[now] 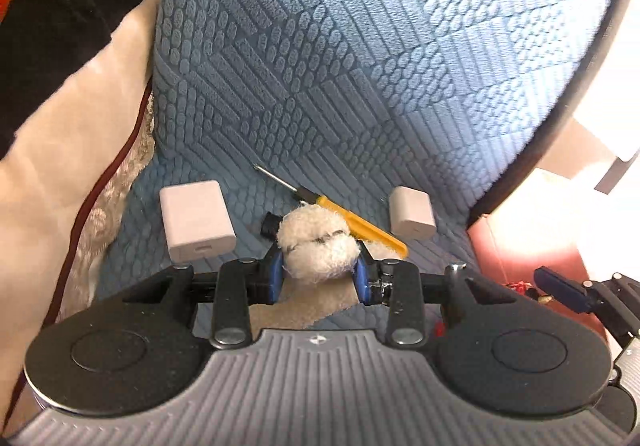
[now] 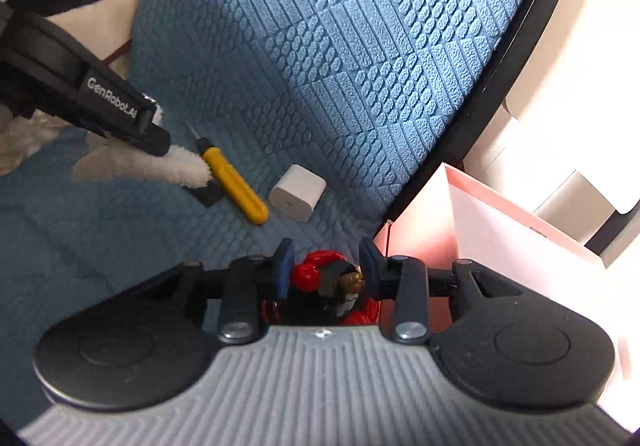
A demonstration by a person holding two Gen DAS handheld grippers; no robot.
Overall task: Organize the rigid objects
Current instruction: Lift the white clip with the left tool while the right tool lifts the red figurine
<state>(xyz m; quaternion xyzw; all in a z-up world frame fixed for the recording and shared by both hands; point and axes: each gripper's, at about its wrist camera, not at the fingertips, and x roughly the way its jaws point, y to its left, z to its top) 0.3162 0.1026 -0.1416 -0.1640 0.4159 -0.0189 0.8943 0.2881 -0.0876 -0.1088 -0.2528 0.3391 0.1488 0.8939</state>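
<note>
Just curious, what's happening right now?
Left tongs shut on fluffy white toy. Right tongs hold red-black figure. Screwdriver and chargers remain.

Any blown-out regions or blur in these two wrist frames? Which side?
Left wrist: right edge past the blue textured seat cushion is overexposed to white, washing out the pink box; the fluffy white plush in the left gripper is sharp. Right wrist: upper right is blown out; the left side of the cushion lies in shadow; fisheye bends the cushion's black rim.

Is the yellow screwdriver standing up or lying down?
Lying down. The screwdriver rests flat on the blue cushion, its metal tip toward the backrest.
</note>
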